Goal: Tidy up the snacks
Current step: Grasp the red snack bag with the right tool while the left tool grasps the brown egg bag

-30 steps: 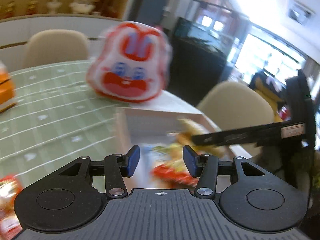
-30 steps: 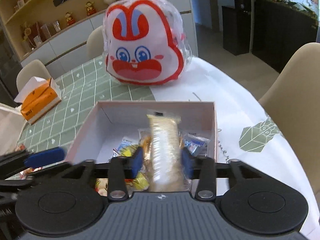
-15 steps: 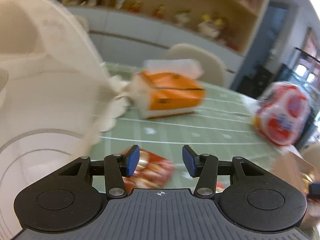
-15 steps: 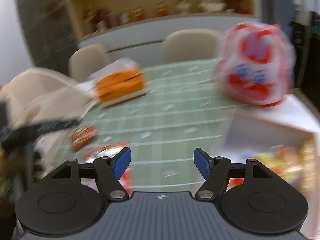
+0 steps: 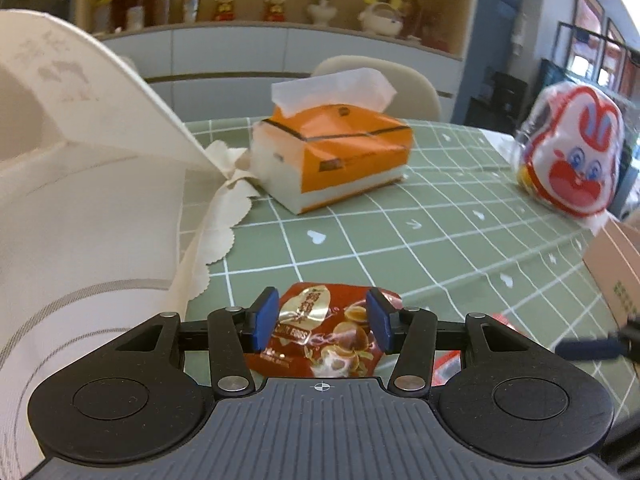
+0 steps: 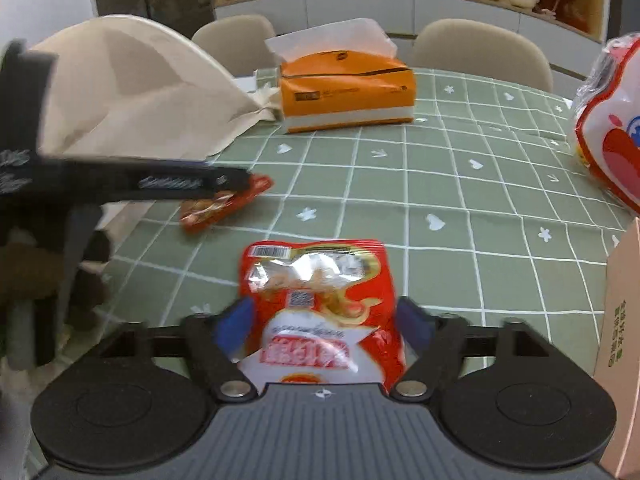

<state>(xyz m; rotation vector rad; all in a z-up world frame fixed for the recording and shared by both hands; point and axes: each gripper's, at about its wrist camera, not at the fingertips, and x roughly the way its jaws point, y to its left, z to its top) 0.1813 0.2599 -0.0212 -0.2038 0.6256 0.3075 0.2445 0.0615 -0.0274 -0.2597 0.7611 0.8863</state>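
A dark red snack packet (image 5: 320, 336) lies on the green checked tablecloth between the open blue pads of my left gripper (image 5: 322, 322); it also shows in the right wrist view (image 6: 224, 204), partly under the left gripper's finger. A bright red and white snack bag (image 6: 320, 312) lies between the open pads of my right gripper (image 6: 324, 326). Neither pair of pads presses its packet. The cardboard snack box (image 6: 624, 320) stands at the right edge, its inside hidden.
An orange tissue box (image 5: 332, 156) stands at the back of the table. A rabbit-face snack bag (image 5: 568, 152) stands at the far right. A cream cloth bag (image 5: 80, 200) fills the left side. Chairs and a shelf unit stand behind the table.
Both grippers swung left from the box to the tablecloth. The right gripper let go of the pale snack over the box and opened. Each now straddles a red packet.
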